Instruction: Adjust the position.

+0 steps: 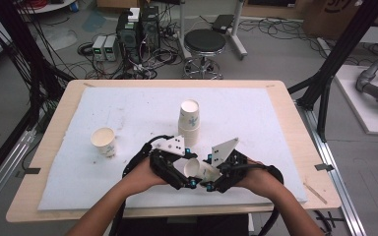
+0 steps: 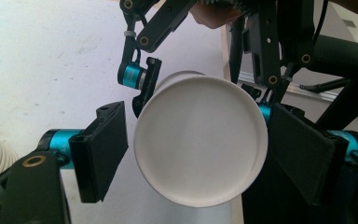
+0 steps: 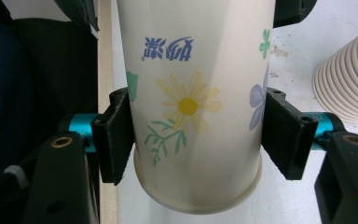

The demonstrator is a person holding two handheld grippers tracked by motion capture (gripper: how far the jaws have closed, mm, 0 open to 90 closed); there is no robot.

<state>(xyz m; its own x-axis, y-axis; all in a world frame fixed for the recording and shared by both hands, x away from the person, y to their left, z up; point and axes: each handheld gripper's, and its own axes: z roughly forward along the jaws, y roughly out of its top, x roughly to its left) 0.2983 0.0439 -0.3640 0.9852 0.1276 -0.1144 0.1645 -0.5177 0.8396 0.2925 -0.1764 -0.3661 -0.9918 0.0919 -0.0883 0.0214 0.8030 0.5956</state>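
Plainly, a light, thin-walled paper cup (image 1: 200, 170) hung between two grippers at the lower middle of the high view.

The right gripper (image 3: 193, 135) pinched the flowered wall just above the rolled rim, its pads flat on either side; that stiffened band looked the safest hold, since the wall higher up would probably dent. The left gripper (image 2: 198, 149) stood spread around the cup's base, pads beside it, apparently not yet pressing. A cup stack (image 1: 189, 120) and a lone cup (image 1: 104, 141) stood on the bench (image 1: 285, 118).
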